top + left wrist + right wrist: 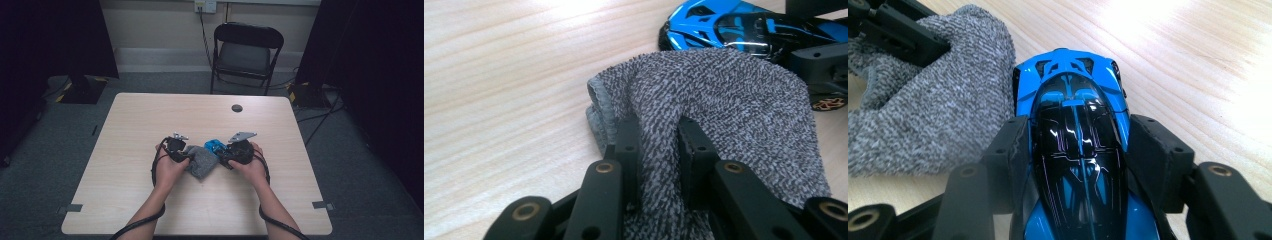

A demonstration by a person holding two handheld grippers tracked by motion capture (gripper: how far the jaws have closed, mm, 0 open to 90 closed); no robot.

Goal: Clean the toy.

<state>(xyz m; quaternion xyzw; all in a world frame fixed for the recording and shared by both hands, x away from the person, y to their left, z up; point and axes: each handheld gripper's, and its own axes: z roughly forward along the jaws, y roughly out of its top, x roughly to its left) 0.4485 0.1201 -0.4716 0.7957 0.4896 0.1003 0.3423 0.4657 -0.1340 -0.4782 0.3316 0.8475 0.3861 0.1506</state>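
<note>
A grey knitted cloth lies bunched at the middle of the wooden table. My left gripper is shut on a fold of that cloth; the fabric is pinched between both black fingers. A blue and black toy car sits just right of the cloth. My right gripper is shut on the toy car, its pads pressed against the car's two sides. In the high view the left gripper and right gripper face each other across the cloth. The car touches the cloth's far edge.
A round dark hole cover sits at the table's far side. A black folding chair stands beyond the table. Cables trail from both grippers toward the near edge.
</note>
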